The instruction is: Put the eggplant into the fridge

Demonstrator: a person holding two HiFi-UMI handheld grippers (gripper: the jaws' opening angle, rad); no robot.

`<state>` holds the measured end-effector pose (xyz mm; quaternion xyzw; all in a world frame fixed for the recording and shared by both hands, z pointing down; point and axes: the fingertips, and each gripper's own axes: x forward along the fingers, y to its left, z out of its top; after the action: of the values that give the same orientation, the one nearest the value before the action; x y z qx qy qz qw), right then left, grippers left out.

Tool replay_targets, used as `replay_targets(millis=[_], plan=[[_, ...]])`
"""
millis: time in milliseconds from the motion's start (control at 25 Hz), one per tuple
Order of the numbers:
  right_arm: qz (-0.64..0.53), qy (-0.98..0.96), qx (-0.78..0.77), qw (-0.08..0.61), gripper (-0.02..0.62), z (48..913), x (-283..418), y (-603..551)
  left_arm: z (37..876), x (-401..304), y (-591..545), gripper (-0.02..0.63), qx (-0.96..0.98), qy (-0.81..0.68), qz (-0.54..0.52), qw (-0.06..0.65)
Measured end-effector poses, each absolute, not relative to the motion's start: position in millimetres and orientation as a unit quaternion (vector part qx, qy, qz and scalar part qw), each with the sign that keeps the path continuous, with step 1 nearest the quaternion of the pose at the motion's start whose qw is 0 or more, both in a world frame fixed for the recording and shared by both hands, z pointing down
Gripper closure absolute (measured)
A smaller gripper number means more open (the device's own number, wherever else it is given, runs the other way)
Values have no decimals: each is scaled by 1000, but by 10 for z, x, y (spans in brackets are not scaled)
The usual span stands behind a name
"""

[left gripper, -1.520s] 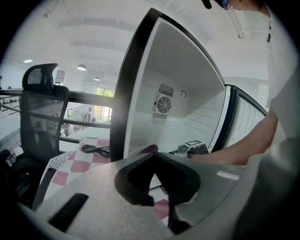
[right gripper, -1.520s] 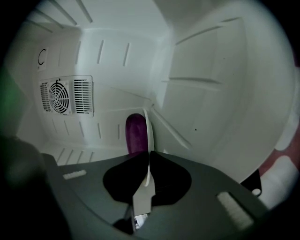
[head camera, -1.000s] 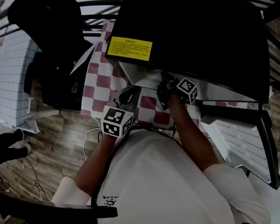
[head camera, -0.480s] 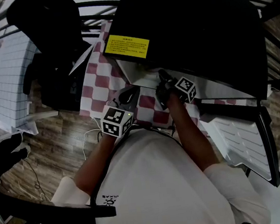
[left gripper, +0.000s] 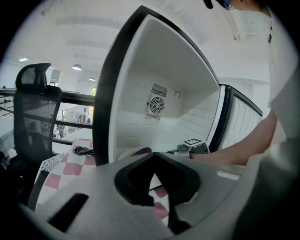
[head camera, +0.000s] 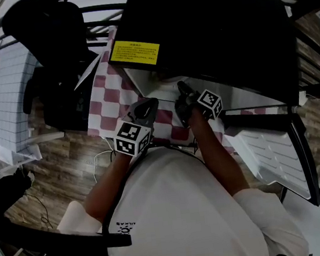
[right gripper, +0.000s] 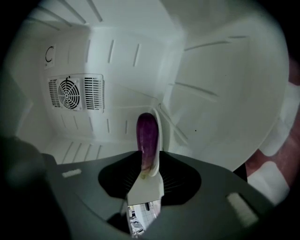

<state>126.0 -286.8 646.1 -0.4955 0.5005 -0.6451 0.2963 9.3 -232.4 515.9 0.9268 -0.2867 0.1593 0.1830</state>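
A purple eggplant (right gripper: 146, 136) lies on a white plate (right gripper: 160, 140) on the floor inside the open fridge (head camera: 211, 30). My right gripper (right gripper: 145, 187) reaches into the fridge mouth. Its jaws are closing, the eggplant's near end lies in line with them, and the pads do not press on it. From the left gripper view the eggplant (left gripper: 140, 151) and the plate (left gripper: 123, 153) show low in the fridge, with the right gripper's marker cube (left gripper: 193, 142) beside them. My left gripper (head camera: 145, 104) hovers just outside the fridge, shut and holding nothing.
The fridge door (head camera: 280, 155) stands open to the right. A red and white checked cloth (head camera: 106, 96) covers the table under the fridge. A black office chair (head camera: 52, 62) stands to the left. A yellow label (head camera: 133, 50) sits on the fridge top.
The head view has shifted slightly. Both grippers stay where they were at the fridge opening.
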Motion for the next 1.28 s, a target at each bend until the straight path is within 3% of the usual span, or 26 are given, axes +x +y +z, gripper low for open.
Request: replay_targets(millis=[520, 1280], plan=[[-609, 547, -487, 306, 589, 6114, 1421, -2534, 5104, 462, -2143, 600, 940, -250, 156, 171], [-478, 694, -490, 224, 589, 5325, 1364, -1756, 4971, 597, -1830, 600, 945, -235, 142, 178]])
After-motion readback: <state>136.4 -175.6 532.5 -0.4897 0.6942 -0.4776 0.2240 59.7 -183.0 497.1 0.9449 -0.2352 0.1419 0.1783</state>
